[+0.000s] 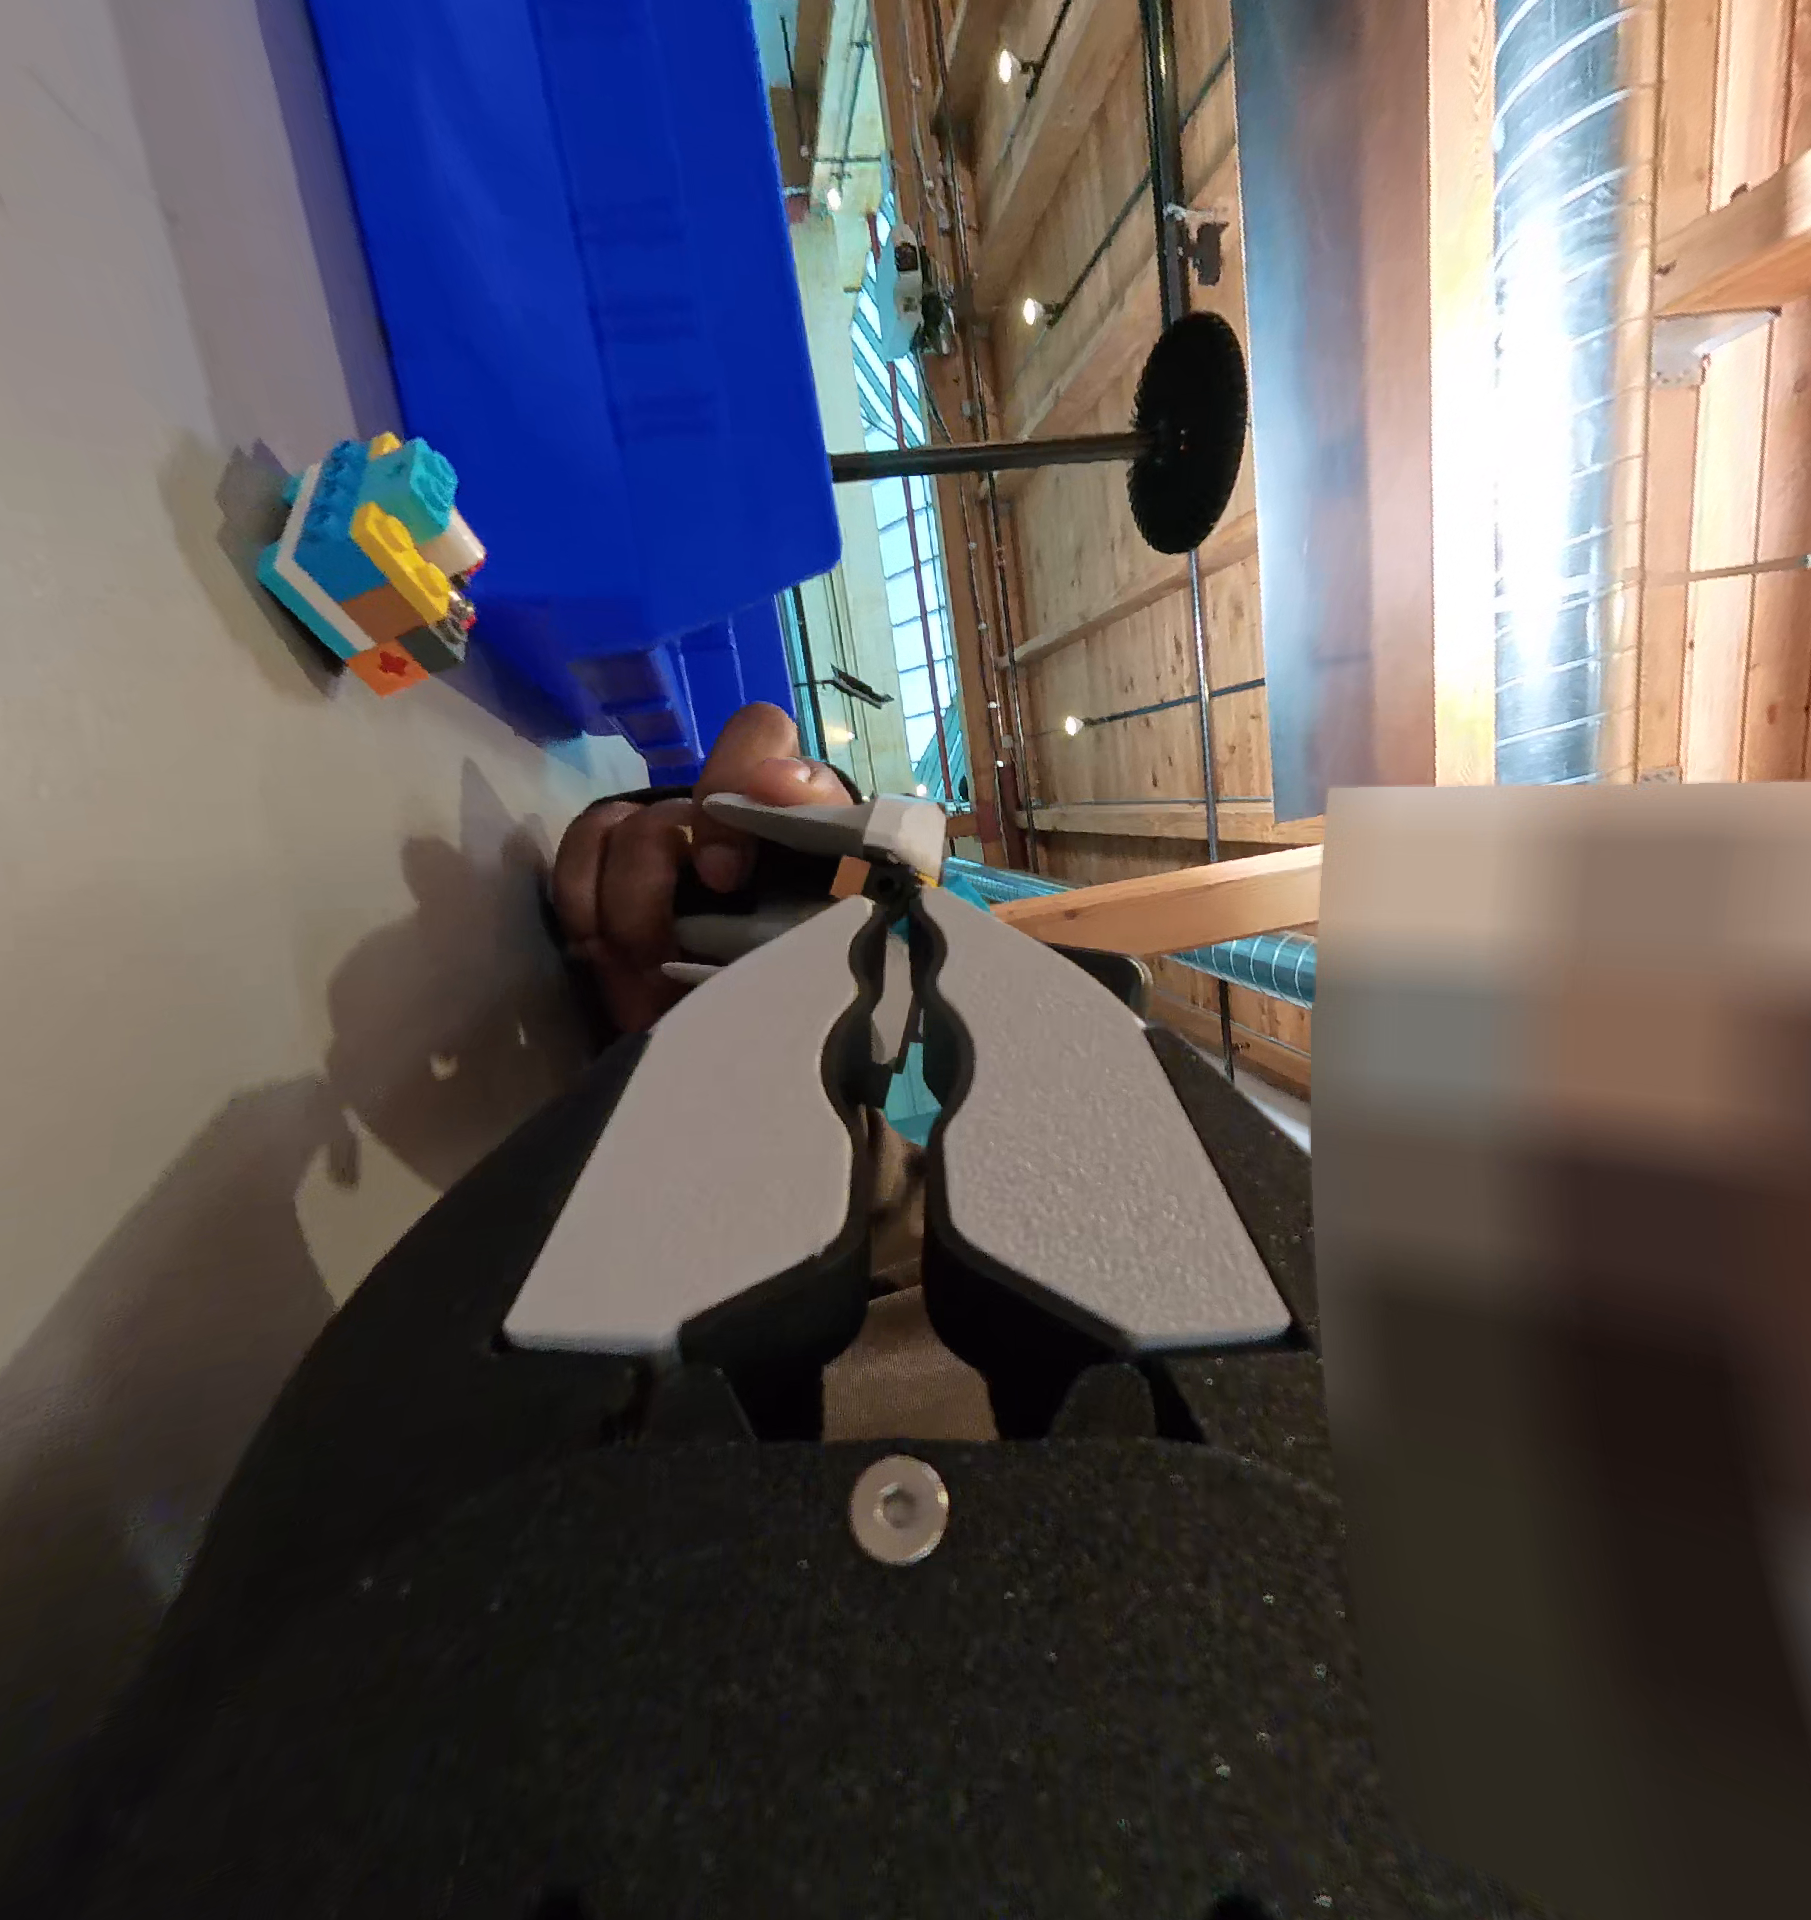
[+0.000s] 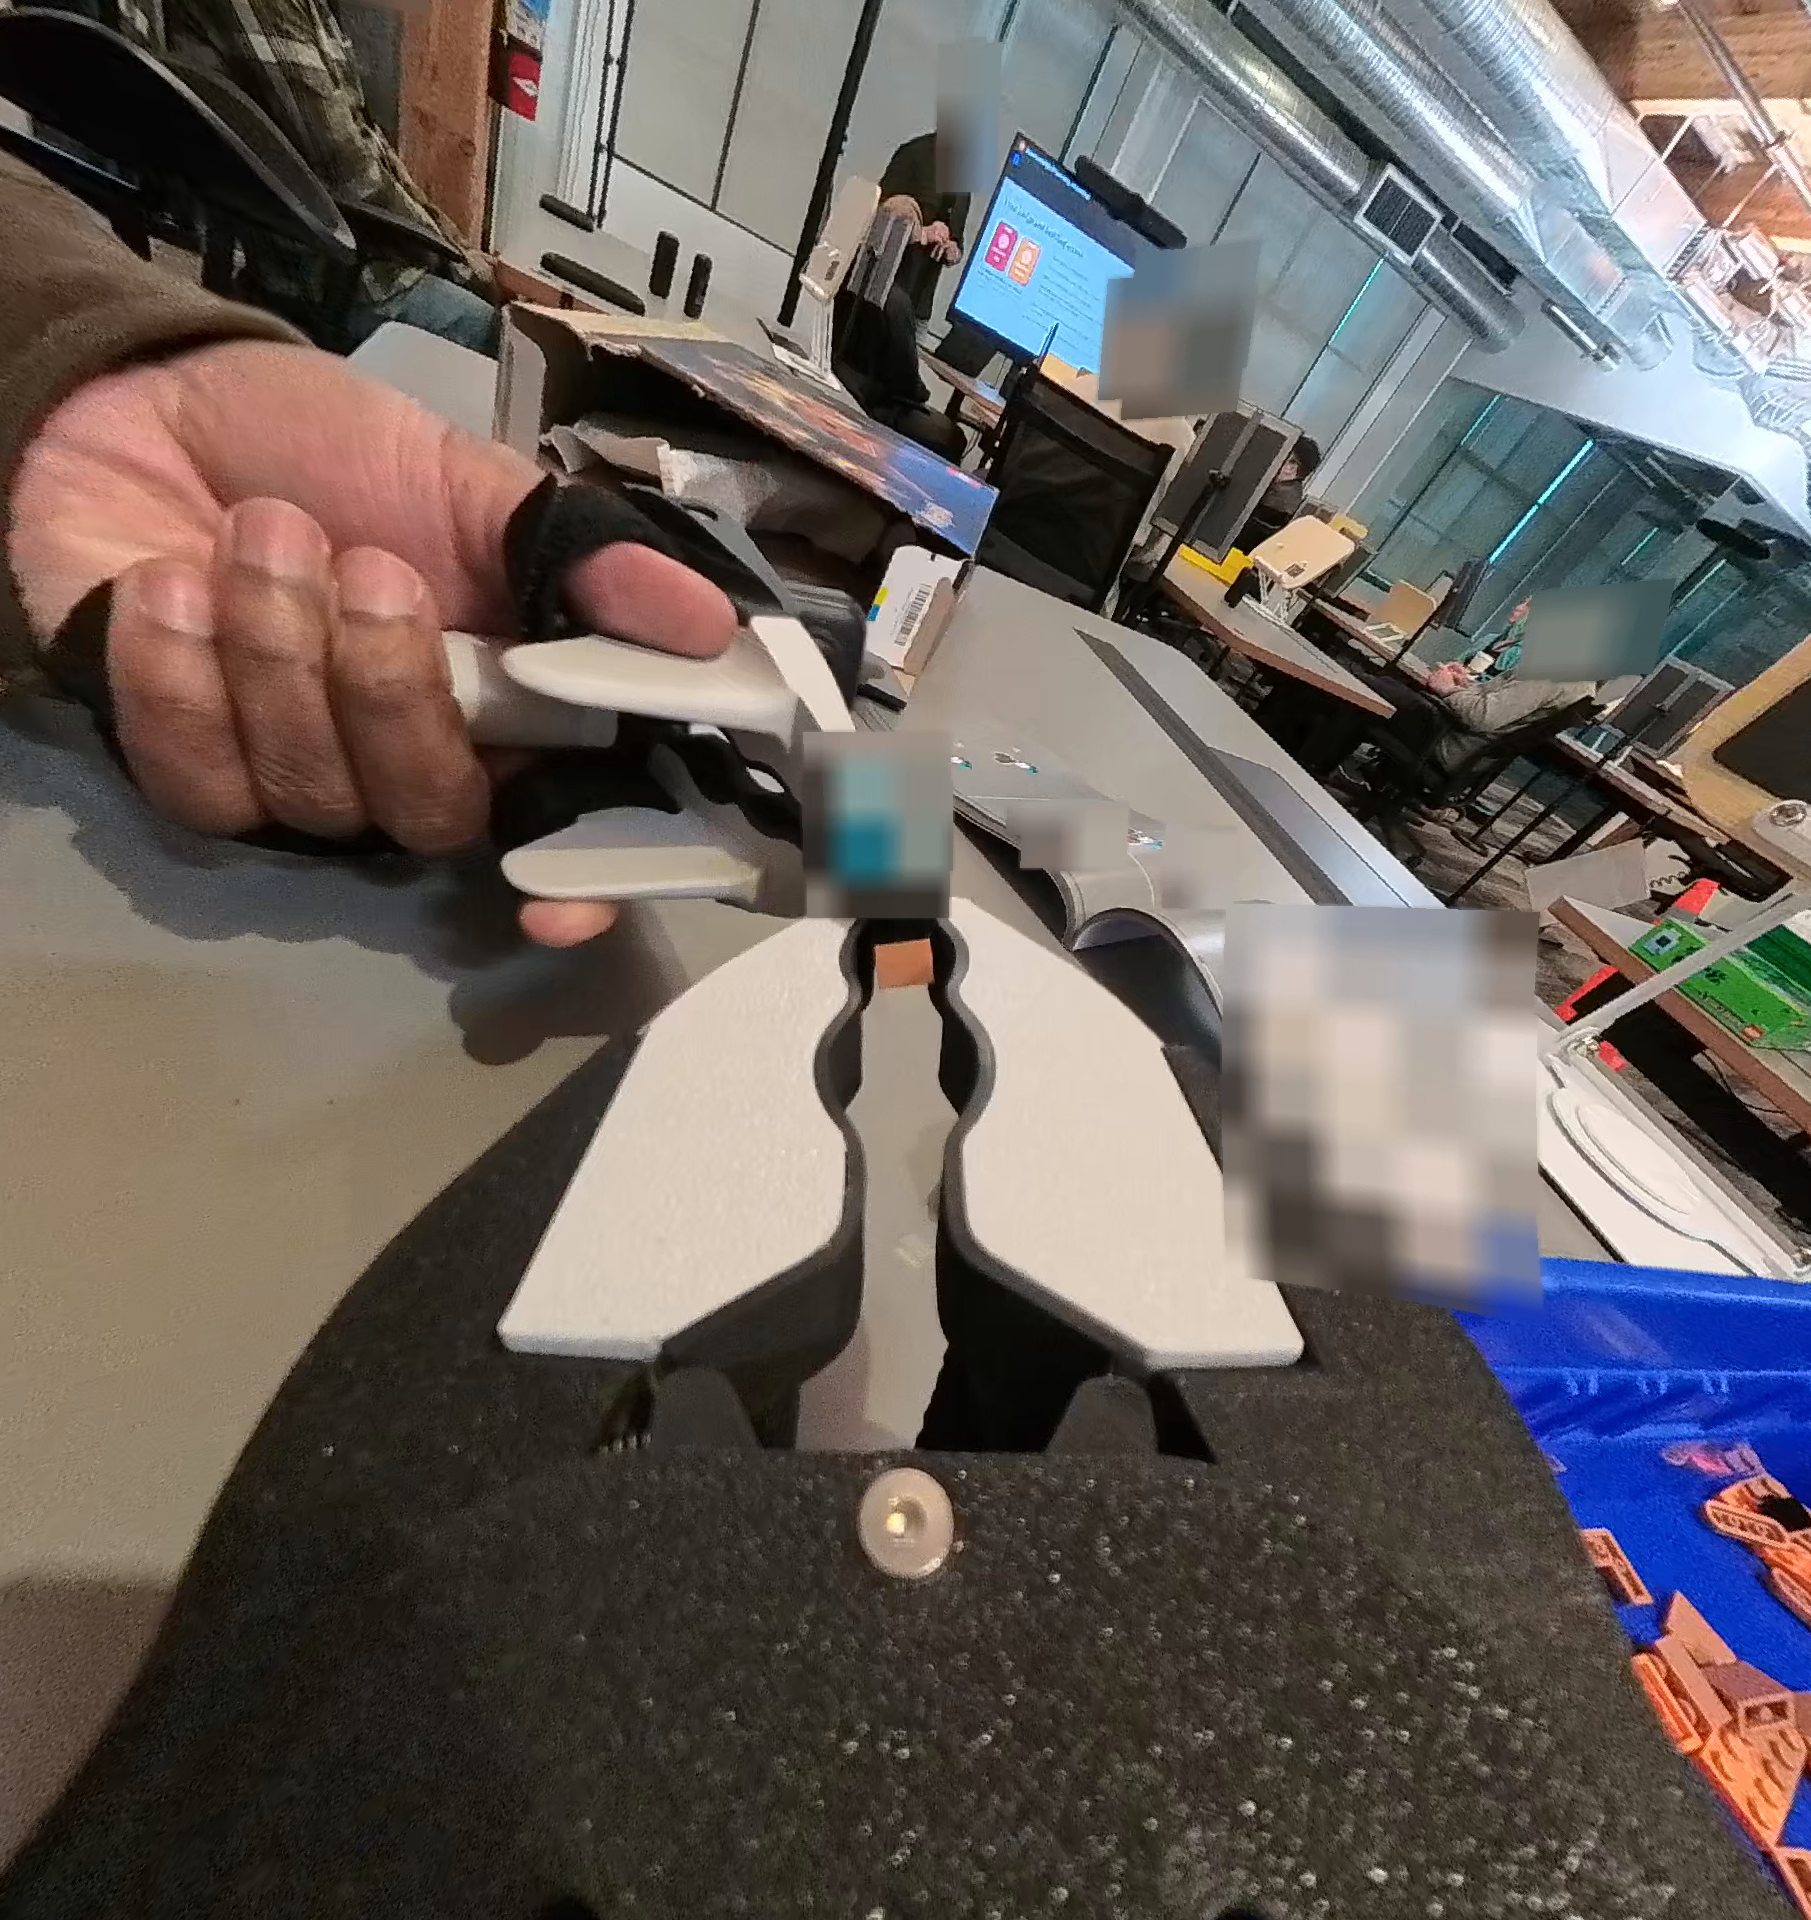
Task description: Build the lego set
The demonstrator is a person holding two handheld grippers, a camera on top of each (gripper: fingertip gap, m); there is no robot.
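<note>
Grippers meeting tip to tip above grey table point(image 1: 101, 831). Right gripper point(image 2: 903, 951) nearly closed on small tan brick point(image 2: 902, 963). Left gripper point(image 1: 896, 904) nearly closed too; contents unclear. Half-built brick model point(image 1: 371, 566) on table beside blue bin point(image 1: 589, 312). More orange bricks point(image 2: 1753, 1704) inside bin.

Each of the 2 cameras sits just behind its own gripper, looking forward along the fingers. The left view is rolled about a quarter turn: the worktop point(image 1: 101, 831) runs up the left edge and the ceiling fills the right. The right view is tilted only slightly, looking low across the worktop into the room. Both are close in. They share the spot where the gripper tips meet, each seeing the other gripper, and the blue bin point(image 1: 589, 312).
</note>
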